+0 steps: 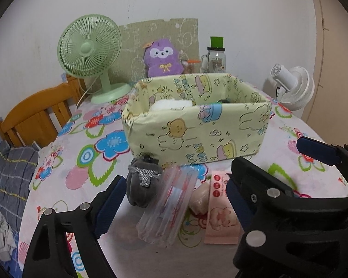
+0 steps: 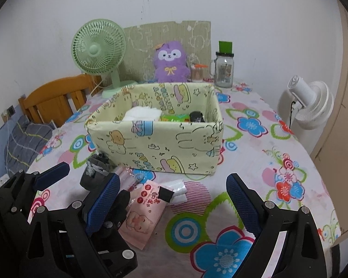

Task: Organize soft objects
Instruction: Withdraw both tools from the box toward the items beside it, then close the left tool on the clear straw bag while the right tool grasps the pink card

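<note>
Flowered worktop holds a half-filled box. Left fingers stand apart around a clear packet, right fingers apart and empty. Next, I judge: close on the packet, lift it into the box.

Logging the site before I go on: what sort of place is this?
Most likely a bedroom or small living room at home: a table under a flowered tablecloth, a wooden bed frame with a plaid pillow beside it, and a green desk fan.

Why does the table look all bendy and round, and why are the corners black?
Left wrist view: the fisheye lens curves the table edge and leaves dark corners; the storage box is sharp, and the clear plastic pack shows faint glare. Right wrist view: same bending, the wall bows, light is soft and even, with a shadow beneath the left gripper.
</note>
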Action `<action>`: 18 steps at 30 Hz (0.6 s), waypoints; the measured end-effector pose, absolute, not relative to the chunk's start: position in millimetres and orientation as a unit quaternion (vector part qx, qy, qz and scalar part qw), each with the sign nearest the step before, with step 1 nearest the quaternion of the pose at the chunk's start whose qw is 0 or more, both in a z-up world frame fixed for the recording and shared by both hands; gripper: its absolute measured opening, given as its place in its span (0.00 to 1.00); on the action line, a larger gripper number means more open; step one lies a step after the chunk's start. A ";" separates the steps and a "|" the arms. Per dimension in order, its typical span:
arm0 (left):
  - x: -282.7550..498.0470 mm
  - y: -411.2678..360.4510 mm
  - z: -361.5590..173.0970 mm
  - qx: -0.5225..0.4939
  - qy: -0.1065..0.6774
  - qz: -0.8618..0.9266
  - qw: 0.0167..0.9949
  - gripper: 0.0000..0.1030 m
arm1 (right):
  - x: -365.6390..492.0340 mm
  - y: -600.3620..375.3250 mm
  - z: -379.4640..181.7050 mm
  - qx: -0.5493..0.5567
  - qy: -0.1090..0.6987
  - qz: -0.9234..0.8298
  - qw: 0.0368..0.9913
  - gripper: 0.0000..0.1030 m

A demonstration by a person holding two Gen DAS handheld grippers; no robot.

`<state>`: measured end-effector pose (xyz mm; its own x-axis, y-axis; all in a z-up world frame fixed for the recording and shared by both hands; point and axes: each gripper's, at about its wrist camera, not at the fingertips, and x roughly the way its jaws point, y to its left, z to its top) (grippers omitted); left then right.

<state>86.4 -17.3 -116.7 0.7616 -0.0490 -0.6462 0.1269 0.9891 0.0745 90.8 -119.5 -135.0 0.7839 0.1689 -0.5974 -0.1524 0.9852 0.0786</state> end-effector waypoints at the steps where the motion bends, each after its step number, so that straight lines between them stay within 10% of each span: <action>1: 87.3 -16.5 -119.7 0.058 0.345 -0.048 0.936 0.83 | 92.5 -118.1 -137.6 0.011 0.321 0.085 0.943 0.90; 18: 95.9 -8.5 -149.1 0.073 0.369 -0.053 0.925 0.71 | 116.2 -103.1 -173.2 0.007 0.379 0.084 0.922 0.78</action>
<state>95.9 -8.5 -149.1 0.7224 -0.0446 -0.6900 0.1524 0.9837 0.0959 116.2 -103.1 -173.2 0.6987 0.1602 -0.6973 -0.1498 0.9858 0.0764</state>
